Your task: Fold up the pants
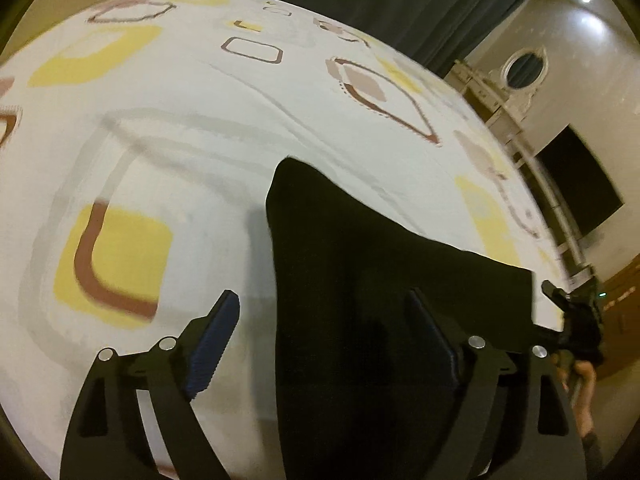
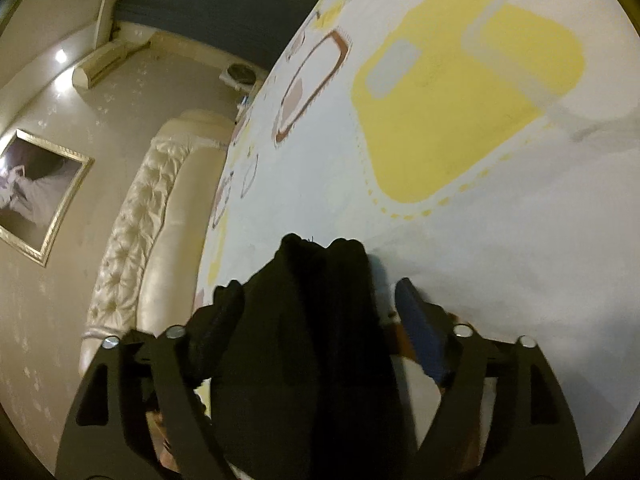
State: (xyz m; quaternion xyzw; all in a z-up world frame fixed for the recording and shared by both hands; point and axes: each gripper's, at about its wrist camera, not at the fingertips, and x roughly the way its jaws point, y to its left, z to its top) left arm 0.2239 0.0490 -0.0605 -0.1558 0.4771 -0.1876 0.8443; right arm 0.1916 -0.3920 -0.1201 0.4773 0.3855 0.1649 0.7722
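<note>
Although the left wrist view shows the left tool [image 1: 326, 312] with its two blue-padded fingers spread wide, the black fabric pants [image 1: 360, 280] run up between them without either pad pressing the cloth, so nothing on this side pins the garment. The pants lie draped across the white bed sheet with yellow and brown rounded-square patterns [image 1: 180, 120], one pointed corner reaching toward the middle of the bed and the far edge stretching toward the right tool [image 1: 560, 300] near the bed's side. A closing move here could, I judge, catch only the top layer, or miss the edge and drag the sheet with it. From the right wrist view, the right tool [image 2: 316, 300] is also wide apart, with a bunched, gathered end of the pants [image 2: 312, 320] heaped between its fingers; the left finger is hidden behind dark cloth, so I cannot tell whether it touches. Because the cloth is crumpled rather than flat, a grasp may trap wrinkles into the fold, or slip off and leave the layers uneven. The bed's edge is close, next to a cream tufted headboard [image 2: 136, 240], so loose fabric could slide off.
</note>
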